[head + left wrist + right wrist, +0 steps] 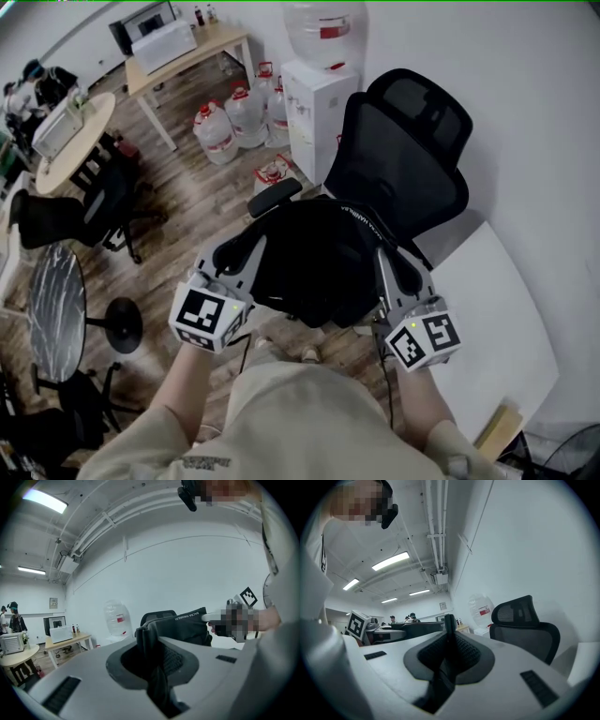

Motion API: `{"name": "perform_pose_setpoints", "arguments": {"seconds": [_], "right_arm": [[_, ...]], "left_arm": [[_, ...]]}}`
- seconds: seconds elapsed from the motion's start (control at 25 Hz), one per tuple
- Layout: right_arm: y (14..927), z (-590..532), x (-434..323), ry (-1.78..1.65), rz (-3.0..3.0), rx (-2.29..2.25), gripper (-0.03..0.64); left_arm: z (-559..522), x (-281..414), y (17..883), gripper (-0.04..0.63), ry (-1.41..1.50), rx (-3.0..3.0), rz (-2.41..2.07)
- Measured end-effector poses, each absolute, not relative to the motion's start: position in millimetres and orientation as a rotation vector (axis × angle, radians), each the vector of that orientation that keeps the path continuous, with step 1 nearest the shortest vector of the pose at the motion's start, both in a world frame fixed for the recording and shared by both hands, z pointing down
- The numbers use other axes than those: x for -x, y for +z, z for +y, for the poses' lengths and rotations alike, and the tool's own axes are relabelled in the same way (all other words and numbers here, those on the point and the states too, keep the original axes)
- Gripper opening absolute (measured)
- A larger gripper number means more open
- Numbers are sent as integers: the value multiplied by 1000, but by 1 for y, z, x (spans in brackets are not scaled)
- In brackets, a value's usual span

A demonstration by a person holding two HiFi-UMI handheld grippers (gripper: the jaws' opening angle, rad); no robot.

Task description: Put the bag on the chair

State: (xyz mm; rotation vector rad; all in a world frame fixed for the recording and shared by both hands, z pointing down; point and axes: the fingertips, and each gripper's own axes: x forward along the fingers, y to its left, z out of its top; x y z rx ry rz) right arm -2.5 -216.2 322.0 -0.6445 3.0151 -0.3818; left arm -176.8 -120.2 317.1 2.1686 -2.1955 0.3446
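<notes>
**Head view:** We hold the black bag at mid-frame, hung between the left gripper and the right gripper. It hangs in front of the chair, whose mesh back fills the upper right. The bag hides the seat, so we cannot tell from here whether it touches it. We judge the bag soft and not fragile. Its cloth slumps between the two holds, so it is best carried by its top edge at both ends, as we have it now.

**Left gripper view:** Here the left gripper has its jaws clamped on a bunched fold of the bag at lower center. The head view only hints at this grip. The printed top hem runs right toward the right gripper, and the chair headrest peeks just over it. A water cooler stands at center left.

**Right gripper view:** The right gripper pinches a thin, upright edge of the bag, with little cloth between its jaws. This view alone shows the chair side-on at right, clear of the jaws. The bag's body stretches left toward the left gripper.
</notes>
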Motion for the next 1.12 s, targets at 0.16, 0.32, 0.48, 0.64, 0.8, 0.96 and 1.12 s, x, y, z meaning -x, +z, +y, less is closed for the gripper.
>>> {"name": "perform_pose_setpoints", "arguments": {"seconds": [0.16, 0.32, 0.48, 0.64, 0.8, 0.96, 1.12], "right_arm": [[328, -234, -2, -401, 2985, 723, 55], [335, -248, -4, -415, 2957, 816, 57], [347, -264, -2, -431, 2931, 927, 57], [360, -280, 7, -446, 2898, 1060, 57], [371, -296, 19, -455, 2856, 1181, 57], [384, -315, 31, -471, 2800, 1315, 57], [404, -334, 39, -511, 2733, 1444, 57]], "left_arm": [[-145, 177, 322, 64, 354, -2220, -2142], [-167, 180, 332, 64, 368, -2274, -2079], [-195, 189, 347, 64, 351, -2317, -1983], [-226, 203, 360, 64, 357, -2392, -1891], [-258, 218, 374, 64, 381, -2469, -1789], [-292, 230, 384, 64, 397, -2559, -1672], [-326, 239, 402, 64, 429, -2642, -1547]]}}
